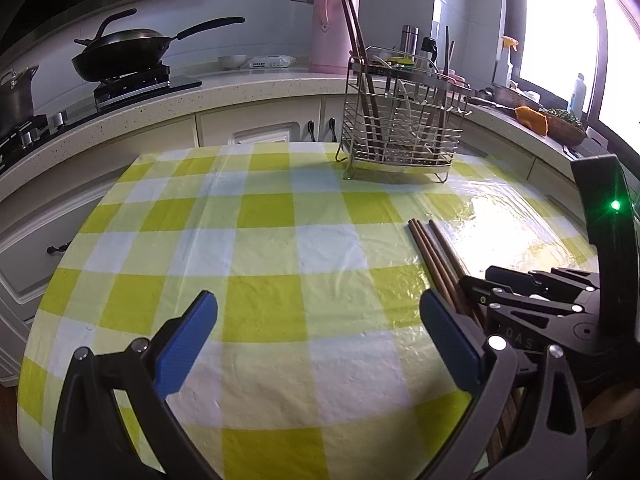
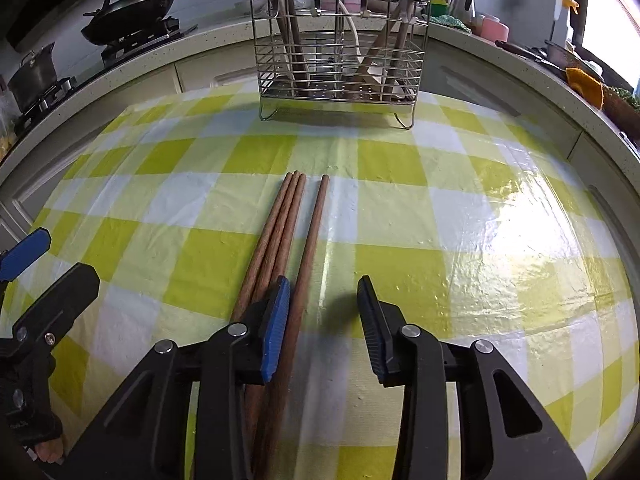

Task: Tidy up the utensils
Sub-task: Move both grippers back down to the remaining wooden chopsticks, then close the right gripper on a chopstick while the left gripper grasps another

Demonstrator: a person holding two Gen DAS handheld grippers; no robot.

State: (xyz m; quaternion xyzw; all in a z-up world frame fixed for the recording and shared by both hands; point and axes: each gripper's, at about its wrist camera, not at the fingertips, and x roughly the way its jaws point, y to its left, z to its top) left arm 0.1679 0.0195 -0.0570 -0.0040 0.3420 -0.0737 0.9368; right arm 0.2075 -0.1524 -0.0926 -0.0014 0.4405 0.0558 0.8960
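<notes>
Chopsticks (image 2: 286,236), slender round brown wood, lie on glossy checked tablecloth (image 2: 440,208).

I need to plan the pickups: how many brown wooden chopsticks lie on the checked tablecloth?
4. Three brown wooden chopsticks lie touching, side by side; a fourth lies just right of them, between the open right gripper's fingers. More stand in the wire rack.

Left gripper (image 1: 318,344) and right gripper (image 2: 323,330): black angular linkage arms carrying silver round pivot screws and ribbed blue finger pads (image 2: 276,330). At right of the left view, a green indicator light (image 1: 615,205) is glowing above embossed "D.A.S" lettering (image 1: 519,343).
</notes>
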